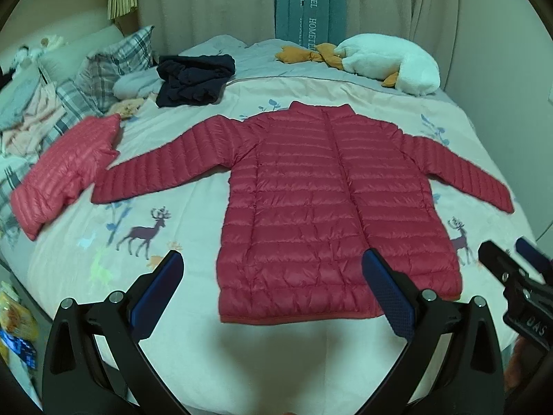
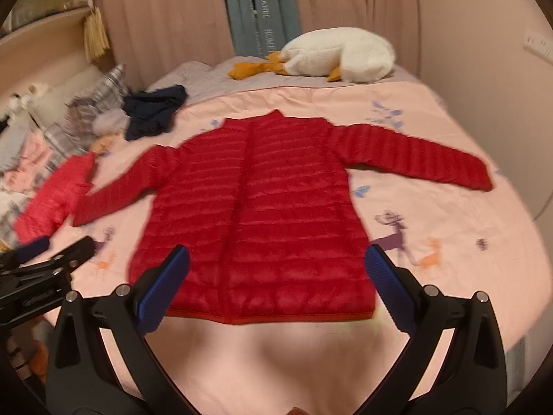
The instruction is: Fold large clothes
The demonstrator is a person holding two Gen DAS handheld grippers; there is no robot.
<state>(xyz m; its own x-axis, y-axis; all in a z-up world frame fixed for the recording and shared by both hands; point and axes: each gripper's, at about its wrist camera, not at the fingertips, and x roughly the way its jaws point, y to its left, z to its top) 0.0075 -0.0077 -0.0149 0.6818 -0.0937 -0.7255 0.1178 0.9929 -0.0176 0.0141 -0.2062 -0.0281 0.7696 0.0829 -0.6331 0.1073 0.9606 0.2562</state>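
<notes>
Red jacket spread flat on the bed, sleeves out.
Its hem lies near the bed's front edge; the left hand-held gripper and right hand-held gripper hover above it, jaws apart, empty. A pink jacket lies by the left edge.

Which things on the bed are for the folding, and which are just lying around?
For the job: red puffer jacket, spread flat; left gripper; right gripper.

Lying about: pink jacket, dark clothes, plush goose, plaid pillow.
</notes>
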